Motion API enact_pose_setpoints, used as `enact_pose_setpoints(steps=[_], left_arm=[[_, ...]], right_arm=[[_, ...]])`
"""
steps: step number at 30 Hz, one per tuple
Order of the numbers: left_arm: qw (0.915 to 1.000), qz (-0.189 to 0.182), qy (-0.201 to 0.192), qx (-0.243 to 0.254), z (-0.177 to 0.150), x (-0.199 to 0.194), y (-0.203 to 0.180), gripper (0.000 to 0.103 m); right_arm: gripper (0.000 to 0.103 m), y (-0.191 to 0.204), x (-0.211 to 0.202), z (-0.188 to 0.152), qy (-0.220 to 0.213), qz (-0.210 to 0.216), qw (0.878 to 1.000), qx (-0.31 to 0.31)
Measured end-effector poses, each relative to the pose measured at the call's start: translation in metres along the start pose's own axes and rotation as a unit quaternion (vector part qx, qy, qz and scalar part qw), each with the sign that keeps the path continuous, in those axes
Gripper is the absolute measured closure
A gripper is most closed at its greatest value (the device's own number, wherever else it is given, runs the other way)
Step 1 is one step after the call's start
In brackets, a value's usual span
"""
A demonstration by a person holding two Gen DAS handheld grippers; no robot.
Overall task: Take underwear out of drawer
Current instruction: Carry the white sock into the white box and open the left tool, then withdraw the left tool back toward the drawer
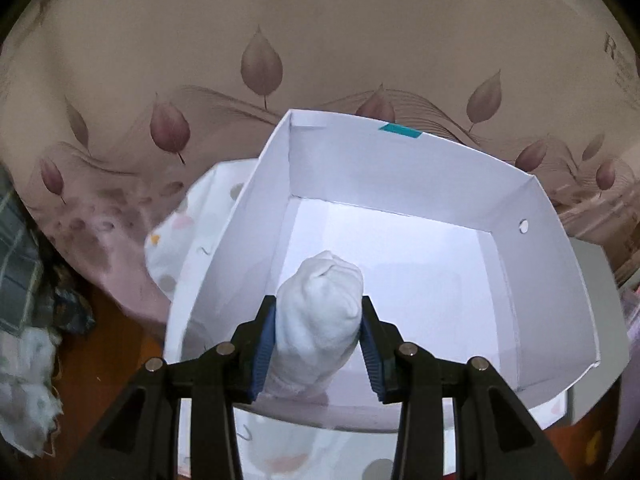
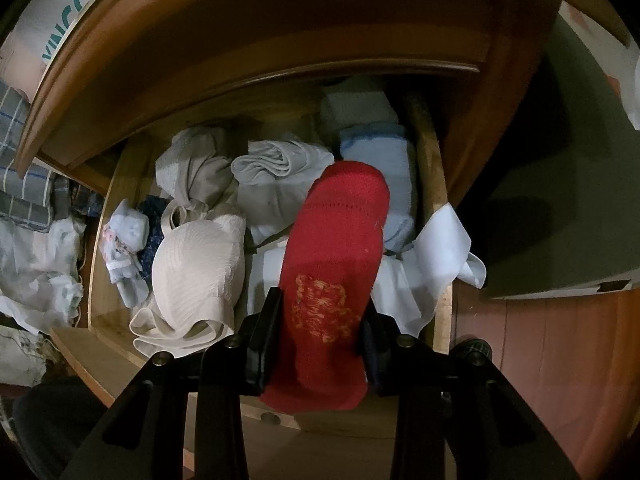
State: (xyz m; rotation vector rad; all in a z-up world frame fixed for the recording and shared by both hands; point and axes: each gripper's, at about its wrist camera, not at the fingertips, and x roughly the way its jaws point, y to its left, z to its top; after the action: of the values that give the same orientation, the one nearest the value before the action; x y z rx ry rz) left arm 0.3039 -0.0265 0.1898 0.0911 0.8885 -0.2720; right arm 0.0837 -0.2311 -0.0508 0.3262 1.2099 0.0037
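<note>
White sock (image 1: 320, 312) looks soft, fuzzy knit; the box (image 1: 400, 168) under it is smooth matt white card w/ a glossy teal tape strip (image 1: 400, 131). Bedsheet (image 1: 320, 40) behind – matt printed cloth. Red sock (image 2: 336, 264) is coarse ribbed knit, drawer (image 2: 432, 168) varnished wood w/ slight sheen, cream bra (image 2: 196, 264) finely ribbed fabric – gripper fingers (image 1: 262, 344) ridged matt pads.
</note>
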Motion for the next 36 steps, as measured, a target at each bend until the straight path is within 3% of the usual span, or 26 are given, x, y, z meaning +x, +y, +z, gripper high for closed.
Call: enact_pose_setpoints(steps=[13, 21, 27, 36], left_arm=[[0.9986, 0.03, 0.021, -0.038, -0.013, -0.017, -0.005, 0.063], [0.9985, 0.052, -0.01, -0.014, -0.012, -0.016, -0.006, 0.058], [0.9965, 0.068, -0.045, 0.014, -0.008, -0.031, -0.012, 0.039], [0.9936, 0.076, -0.079, 0.029, -0.02, -0.063, -0.017, 0.038]], right_arm=[[0.07, 0.001, 0.001, 0.0, 0.002, -0.002, 1.0, -0.005], [0.07, 0.002, 0.002, 0.001, 0.003, -0.002, 1.0, -0.008], [0.07, 0.002, 0.002, 0.002, 0.003, -0.004, 1.0, -0.01], [0.07, 0.005, 0.001, 0.001, -0.004, -0.01, 1.0, -0.016]])
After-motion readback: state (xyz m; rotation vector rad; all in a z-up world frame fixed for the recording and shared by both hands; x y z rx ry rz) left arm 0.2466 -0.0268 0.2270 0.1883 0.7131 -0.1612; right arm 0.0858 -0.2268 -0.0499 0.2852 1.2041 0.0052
